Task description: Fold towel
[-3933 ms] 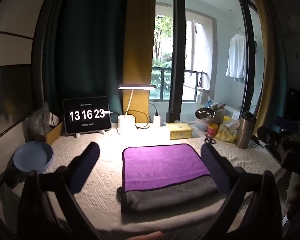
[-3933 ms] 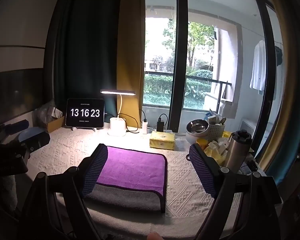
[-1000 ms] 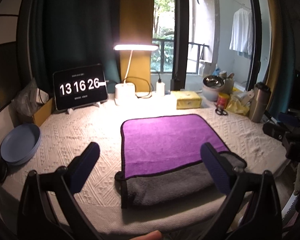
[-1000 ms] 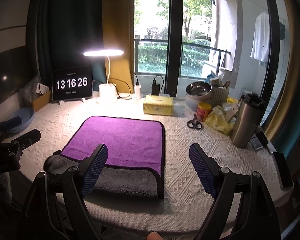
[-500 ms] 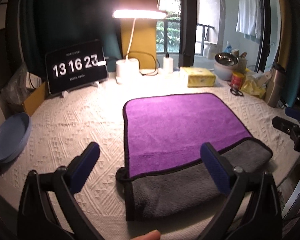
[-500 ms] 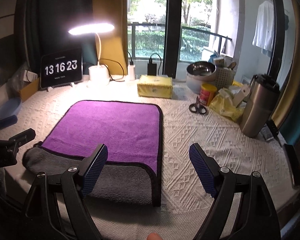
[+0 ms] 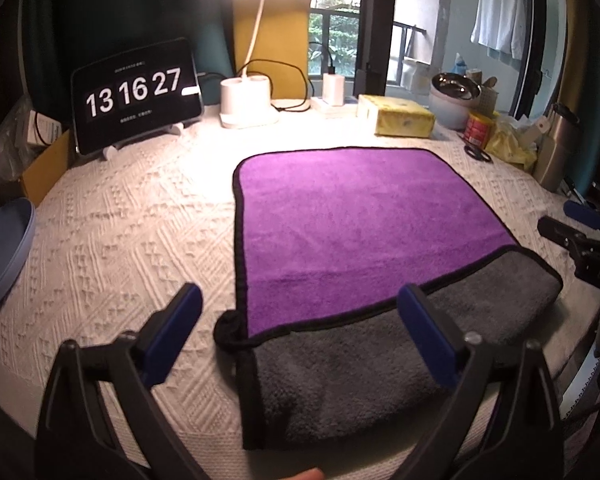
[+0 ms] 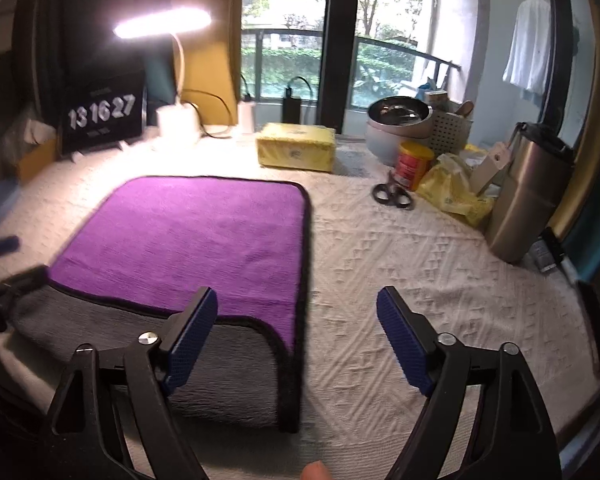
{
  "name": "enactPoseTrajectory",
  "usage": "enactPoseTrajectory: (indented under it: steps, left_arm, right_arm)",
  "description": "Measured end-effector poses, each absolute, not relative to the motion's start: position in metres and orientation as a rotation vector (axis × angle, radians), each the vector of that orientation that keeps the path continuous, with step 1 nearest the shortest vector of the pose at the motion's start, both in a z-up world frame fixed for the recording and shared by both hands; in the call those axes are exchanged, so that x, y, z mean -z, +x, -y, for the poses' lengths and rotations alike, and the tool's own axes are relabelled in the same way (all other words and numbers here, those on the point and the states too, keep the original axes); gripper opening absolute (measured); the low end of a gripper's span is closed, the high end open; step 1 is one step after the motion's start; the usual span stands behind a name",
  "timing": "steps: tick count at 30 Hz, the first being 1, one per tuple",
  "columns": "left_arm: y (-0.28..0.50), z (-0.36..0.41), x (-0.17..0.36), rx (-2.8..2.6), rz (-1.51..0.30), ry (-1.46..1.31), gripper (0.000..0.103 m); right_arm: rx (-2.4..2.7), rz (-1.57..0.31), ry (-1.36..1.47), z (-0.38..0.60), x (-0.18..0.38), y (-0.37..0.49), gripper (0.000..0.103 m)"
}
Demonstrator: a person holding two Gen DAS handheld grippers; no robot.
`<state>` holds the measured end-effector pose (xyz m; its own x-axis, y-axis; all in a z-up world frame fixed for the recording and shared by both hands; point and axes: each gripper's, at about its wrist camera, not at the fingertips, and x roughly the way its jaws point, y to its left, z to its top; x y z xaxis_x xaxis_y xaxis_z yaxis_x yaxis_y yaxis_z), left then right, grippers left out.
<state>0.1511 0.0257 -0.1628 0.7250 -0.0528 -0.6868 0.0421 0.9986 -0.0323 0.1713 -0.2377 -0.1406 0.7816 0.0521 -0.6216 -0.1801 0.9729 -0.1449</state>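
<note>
A white patterned cloth covers the table and fills most of both views. The towel lies flat in the centre of the left view and left of centre in the right view, purple side up with its near edge turned over to show a grey band across the lower middle. The left gripper stands wide open at the bottom of its view, its two blue pads straddling the towel's near left corner and holding nothing. The right gripper is likewise wide open and empty at the bottom of its view, spanning the towel's near right corner. In the upper left a clock reads 13 16 27, beside a lit lamp. A steel flask stands at the right, with a yellow box at upper centre, a blue plate at the left edge, and scissors near the flask.
</note>
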Motion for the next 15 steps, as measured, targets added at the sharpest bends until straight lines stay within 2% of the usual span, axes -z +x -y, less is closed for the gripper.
enactPoseTrajectory:
  steps: [5, 7, 10, 15]
  left_arm:
    - [0.151, -0.031, 0.171, 0.061, -0.786, -0.03, 0.087]
    - [0.151, -0.031, 0.174, 0.071, -0.789, -0.028, 0.081]
    - [0.15, -0.033, 0.178, 0.081, -0.799, -0.025, 0.07]
    - [0.147, -0.038, 0.185, 0.09, -0.816, -0.046, 0.058]
  right_arm:
    - [-0.206, -0.735, -0.114, 0.249, 0.156, 0.18, 0.069]
    - [-0.219, -0.75, -0.093, 0.252, 0.16, 0.182, 0.067]
    - [-0.241, -0.771, -0.068, 0.254, 0.165, 0.185, 0.056]
    - [-0.28, -0.789, -0.088, 0.244, 0.172, 0.179, 0.049]
